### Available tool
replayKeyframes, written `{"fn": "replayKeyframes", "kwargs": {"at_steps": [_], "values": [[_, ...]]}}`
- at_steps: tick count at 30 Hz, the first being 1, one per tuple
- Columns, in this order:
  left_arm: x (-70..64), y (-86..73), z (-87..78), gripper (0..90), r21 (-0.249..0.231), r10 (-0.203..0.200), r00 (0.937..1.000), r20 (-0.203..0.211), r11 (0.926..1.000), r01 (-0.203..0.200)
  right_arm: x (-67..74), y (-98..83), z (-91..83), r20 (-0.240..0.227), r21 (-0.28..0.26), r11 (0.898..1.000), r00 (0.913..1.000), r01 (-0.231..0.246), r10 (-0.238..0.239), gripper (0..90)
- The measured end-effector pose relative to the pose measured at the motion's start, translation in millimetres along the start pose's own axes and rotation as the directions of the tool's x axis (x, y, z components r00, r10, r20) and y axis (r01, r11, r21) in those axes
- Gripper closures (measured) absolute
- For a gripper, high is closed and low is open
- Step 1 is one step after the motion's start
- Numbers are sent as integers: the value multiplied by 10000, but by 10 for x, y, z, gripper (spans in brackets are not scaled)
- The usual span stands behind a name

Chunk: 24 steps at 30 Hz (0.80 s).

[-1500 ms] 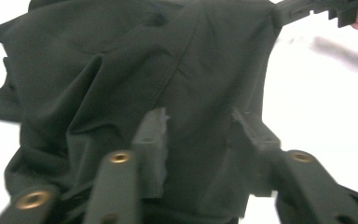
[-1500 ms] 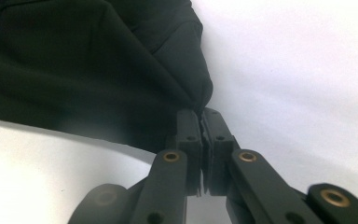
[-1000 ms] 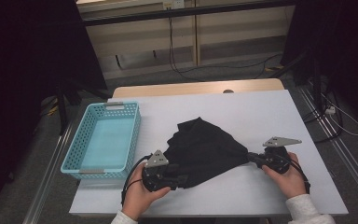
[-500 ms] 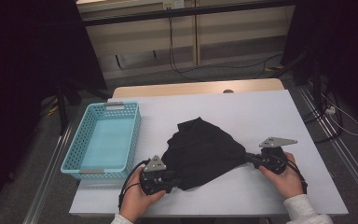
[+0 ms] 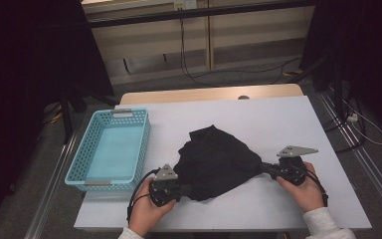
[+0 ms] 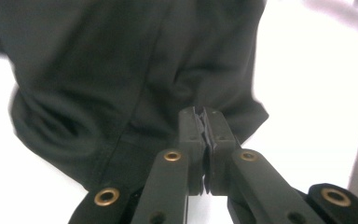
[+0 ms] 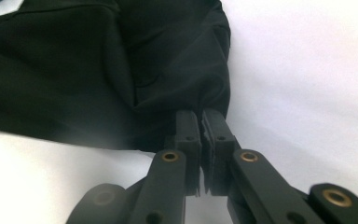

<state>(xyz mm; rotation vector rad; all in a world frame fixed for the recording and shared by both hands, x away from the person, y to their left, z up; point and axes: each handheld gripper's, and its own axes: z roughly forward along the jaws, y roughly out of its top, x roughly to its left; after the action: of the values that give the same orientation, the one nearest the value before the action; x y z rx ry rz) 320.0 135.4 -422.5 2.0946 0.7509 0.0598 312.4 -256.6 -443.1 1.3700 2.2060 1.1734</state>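
Cloth (image 5: 216, 162), black, lies crumpled at mid-counter (image 5: 258, 119), nearer the person's edge, w/ a gripper at each end. Main change vs a second ago: left gripper (image 5: 179, 189) was held w/ fingers spread by the cloth's near-left hem; its jaws have just been closing and are now pressed together. In the left gripper view the fingers (image 6: 191, 135) meet right at the hem w/ fabric bunched at their tips, so it looks like a pinch on the edge, tho how much cloth is actually caught I can't tell. Left hand (image 5: 146, 216) barely shifted otherwise.

Right gripper (image 5: 268, 169): no change, same spot at the cloth's right corner, fingers (image 7: 189, 135) clamped on a fold of fabric, which pulls to a point there.

Cloth itself has pulled in slightly at the left edge, else same heap. Blue basket (image 5: 112, 149) sits at counter's left, just beside the cloth, nothing in it.

Meaning, as I judge it: both ends now gripped, so prob. ready to lift or spread the cloth. Risk: left pinch is shallow, hem could slip out once tension comes on.
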Motion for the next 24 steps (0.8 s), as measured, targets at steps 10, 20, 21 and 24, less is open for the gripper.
{"fn": "replayKeyframes", "kwargs": {"at_steps": [10,20,21,24], "values": [[387,271,-145,884,-1691,-1409,9852,-974,9779,1232,-24,212,53,-392,-630,9968,9981,-489,465,885],[569,262,-146,884,-1885,-2138,9679,-1324,9641,1872,40,90,-19,-480,-889,9955,9984,-327,285,625],[565,262,-159,884,-1918,-2131,9682,-1308,9636,1862,37,66,-40,-548,-892,9956,9982,-301,252,583],[562,274,-198,883,-2010,-2120,9673,-1393,9625,1820,33,5,-66,-343,-766,9969,9991,202,-229,518]]}}
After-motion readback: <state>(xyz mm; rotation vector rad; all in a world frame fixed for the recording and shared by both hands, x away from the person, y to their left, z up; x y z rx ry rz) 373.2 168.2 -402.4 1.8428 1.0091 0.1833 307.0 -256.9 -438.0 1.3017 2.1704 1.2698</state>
